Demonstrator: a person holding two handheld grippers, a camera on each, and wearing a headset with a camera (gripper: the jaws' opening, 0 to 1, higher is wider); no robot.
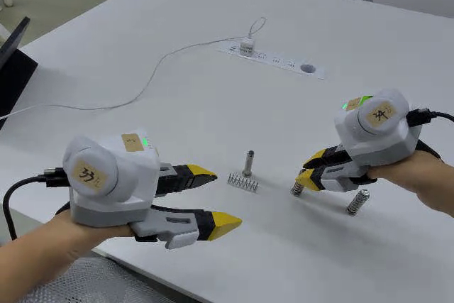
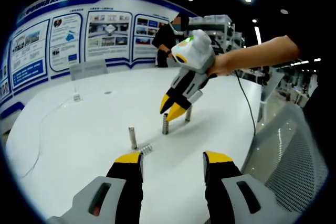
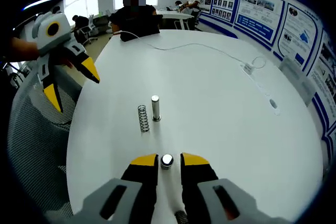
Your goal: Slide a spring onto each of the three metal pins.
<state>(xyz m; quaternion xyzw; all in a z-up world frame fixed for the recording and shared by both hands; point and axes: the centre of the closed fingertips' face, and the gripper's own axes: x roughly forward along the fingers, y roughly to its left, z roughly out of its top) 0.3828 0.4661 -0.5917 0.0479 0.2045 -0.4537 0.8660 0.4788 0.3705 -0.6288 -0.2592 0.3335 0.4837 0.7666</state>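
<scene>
**A:** Nearest us on the white table [image 1: 177, 104], a loose spring [image 1: 242, 182] lies flat, just beside the foot of a bare pin [image 1: 248, 162] standing upright.

**B:** Off to the right there are two more pins, both wearing springs. The first sprung pin [image 1: 298, 189] sits under the right gripper's tips. The second sprung pin [image 1: 358, 202] stands just below the right hand [image 1: 418, 179].

**A:** Farther back there's a power strip [image 1: 273, 58], and its white cable [image 1: 152, 74] trails away to the left.

**B:** Fingers now. The left gripper [image 1: 216, 200] hovers at the near edge with its jaws spread wide and holding nothing. It points toward the loose spring but is apart from it.

**A:** And the right gripper [image 1: 307, 173]?

**B:** Its jaws are narrow. In the right gripper view, the top of the first sprung pin [image 3: 167, 160] sits right between the yellow tips. I can't tell whether they pinch it or only flank it.

**A:** From the left gripper view, those tips hang directly over that pin.
</scene>
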